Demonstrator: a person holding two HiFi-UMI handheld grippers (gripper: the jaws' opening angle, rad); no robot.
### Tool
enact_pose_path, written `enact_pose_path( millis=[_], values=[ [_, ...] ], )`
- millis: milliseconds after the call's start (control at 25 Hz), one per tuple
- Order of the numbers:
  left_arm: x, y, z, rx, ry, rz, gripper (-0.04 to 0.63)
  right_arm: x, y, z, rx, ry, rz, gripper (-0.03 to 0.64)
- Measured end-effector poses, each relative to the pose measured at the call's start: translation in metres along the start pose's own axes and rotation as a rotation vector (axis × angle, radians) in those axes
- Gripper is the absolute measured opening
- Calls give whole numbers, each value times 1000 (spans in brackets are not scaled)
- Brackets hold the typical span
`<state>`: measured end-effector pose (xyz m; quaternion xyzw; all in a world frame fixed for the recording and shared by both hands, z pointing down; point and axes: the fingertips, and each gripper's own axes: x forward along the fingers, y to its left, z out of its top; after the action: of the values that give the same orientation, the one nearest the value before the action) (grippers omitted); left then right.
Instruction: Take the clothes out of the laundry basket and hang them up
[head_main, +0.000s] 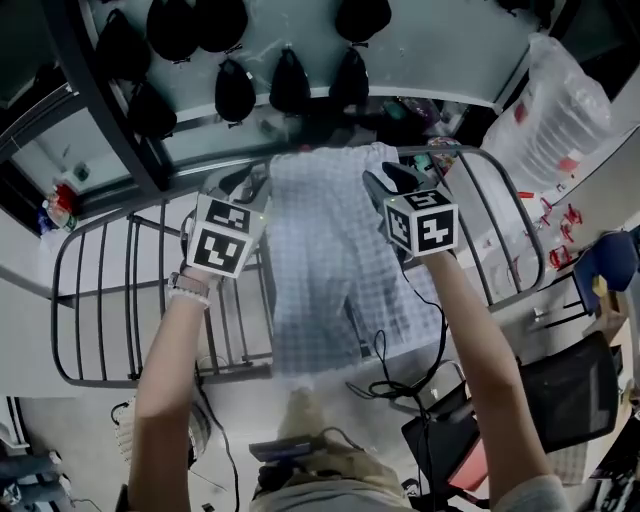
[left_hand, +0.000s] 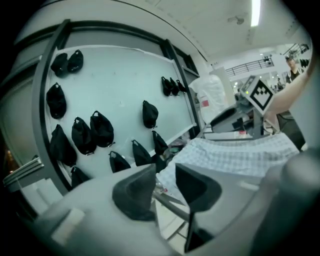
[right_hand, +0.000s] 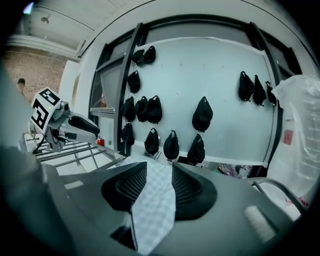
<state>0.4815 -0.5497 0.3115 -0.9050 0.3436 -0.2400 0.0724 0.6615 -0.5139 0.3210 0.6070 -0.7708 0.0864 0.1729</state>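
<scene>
Across the drying rack, checked cloth: probably light, limp, slide-prone; pinch the edge atop the rack. Left tool, right tool both apart, clamping nothing.

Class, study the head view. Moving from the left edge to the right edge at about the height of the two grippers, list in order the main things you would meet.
left gripper → checked cloth → right gripper → clear plastic bag
</scene>
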Motion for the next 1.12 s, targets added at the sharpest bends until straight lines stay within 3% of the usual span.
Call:
enact_pose_path(
  millis=[680,1120],
  values=[
    [-228,-69,-6,-33,-110,121,102,-168,176,18,-76,-210,177,143],
    [-365,-108,-52,-66,-78,255,103,-234,289,-6,-186,-246,355,143]
  ],
)
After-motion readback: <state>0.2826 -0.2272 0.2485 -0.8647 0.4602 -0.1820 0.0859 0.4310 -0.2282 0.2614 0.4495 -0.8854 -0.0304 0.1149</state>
